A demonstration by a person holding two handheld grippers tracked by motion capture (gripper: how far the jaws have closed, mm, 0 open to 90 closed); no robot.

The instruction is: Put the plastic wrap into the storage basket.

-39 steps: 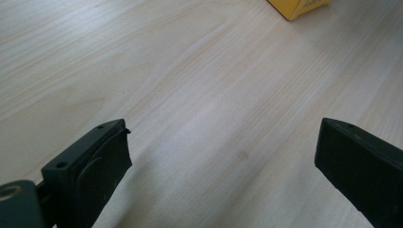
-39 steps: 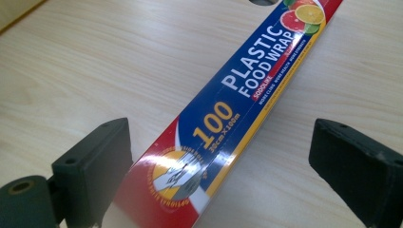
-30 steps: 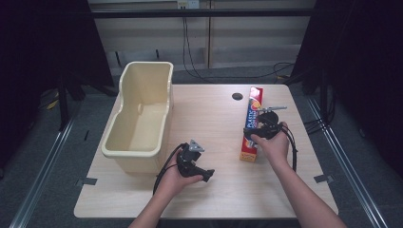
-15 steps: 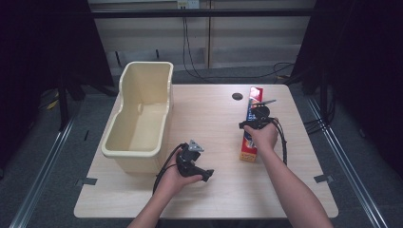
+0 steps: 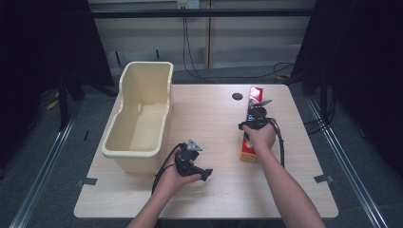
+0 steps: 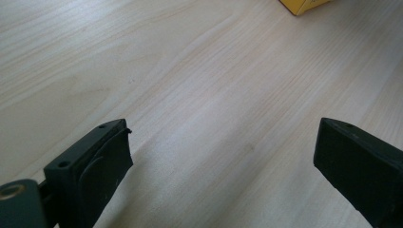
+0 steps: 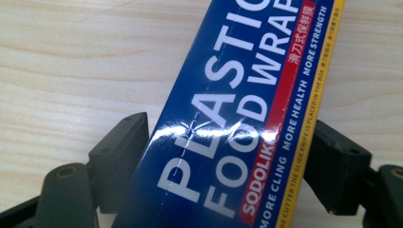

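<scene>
A long blue, red and yellow plastic food wrap box lies flat at the table's right side, end-on to me. My right gripper is down over its middle. In the right gripper view the box runs between the two jaws, which have just been closing and now stand against its long sides, so the gripper is shut on it. My left gripper rests near the front middle of the table, pointing right. Its jaws stand wide apart over bare wood, holding nothing.
A deep cream plastic tub stands at the table's left, open side up and with nothing in it. A small dark round hole sits in the tabletop behind the box. A yellow corner of the box shows ahead of the left gripper.
The right hand moved farther along the box and lower onto it, and its jaws narrowed onto the box sides. The left hand stayed put.
</scene>
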